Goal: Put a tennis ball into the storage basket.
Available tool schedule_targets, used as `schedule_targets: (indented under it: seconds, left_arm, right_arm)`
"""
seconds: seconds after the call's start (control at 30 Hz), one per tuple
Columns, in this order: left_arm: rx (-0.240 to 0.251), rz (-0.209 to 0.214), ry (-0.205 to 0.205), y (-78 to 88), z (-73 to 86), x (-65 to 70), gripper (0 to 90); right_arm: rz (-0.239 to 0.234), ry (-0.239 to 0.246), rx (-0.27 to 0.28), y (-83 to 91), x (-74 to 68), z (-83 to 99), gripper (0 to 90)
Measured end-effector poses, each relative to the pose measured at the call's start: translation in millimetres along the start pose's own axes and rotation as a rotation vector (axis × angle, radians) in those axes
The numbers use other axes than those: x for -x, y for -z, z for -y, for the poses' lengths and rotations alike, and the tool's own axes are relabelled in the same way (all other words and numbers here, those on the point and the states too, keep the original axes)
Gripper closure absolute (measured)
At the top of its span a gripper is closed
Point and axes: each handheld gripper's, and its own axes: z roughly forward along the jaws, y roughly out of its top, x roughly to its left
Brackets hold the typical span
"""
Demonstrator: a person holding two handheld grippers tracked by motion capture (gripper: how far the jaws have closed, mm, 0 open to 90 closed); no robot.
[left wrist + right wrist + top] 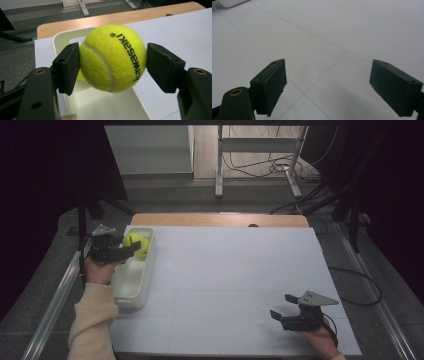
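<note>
While the left gripper (pixel 131 249) hangs over the far end of the white plastic bin (pixel 131 292), its black pads (pixel 68 67) are clamped on a fuzzy yellow-green tennis ball (pixel 113 58), one on each side. So the ball sits up in the jaws above the bin rather than on its floor. You can read black lettering and a curved white seam on the felt in the left gripper view. A second yellow ball (pixel 143 247) lies in the bin right next to it, mostly covered by the held one; in the left gripper view only a sliver of it peeks out (pixel 81 75) behind the left pad.

The bin is a long smooth rectangular tub with rounded corners, parked along the left edge of the white table top (pixel 235 285), which has faint grid lines across it. A wooden strip (pixel 220 219) runs along the far edge.

The right gripper (pixel 280 309) rests on the table near the front right corner, well away from the bin, its jaws spread wide with nothing between them.

Beyond the table it's dark: a metal frame (pixel 257 150) and tangled cables on the floor, hard to make out. The person's cream sleeve (pixel 92 325) is cut off at the bottom.
</note>
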Motion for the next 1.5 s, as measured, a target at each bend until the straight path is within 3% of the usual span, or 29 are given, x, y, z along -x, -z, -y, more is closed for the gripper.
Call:
schedule_targets:
  seconds: [0.93, 1.5]
  left_arm:
    - [-0.148, -0.019, -0.026, -15.0, 9.9, -0.5, 30.4]
    - [-0.161, -0.034, -0.022, -15.8, 11.1, -2.0, 30.1]
  right_arm:
    - [0.004, 0.006, 0.0, 0.4, -0.2, -0.1, 14.9]
    - [0.004, 0.009, -0.006, 0.2, -0.2, -0.2, 15.0]
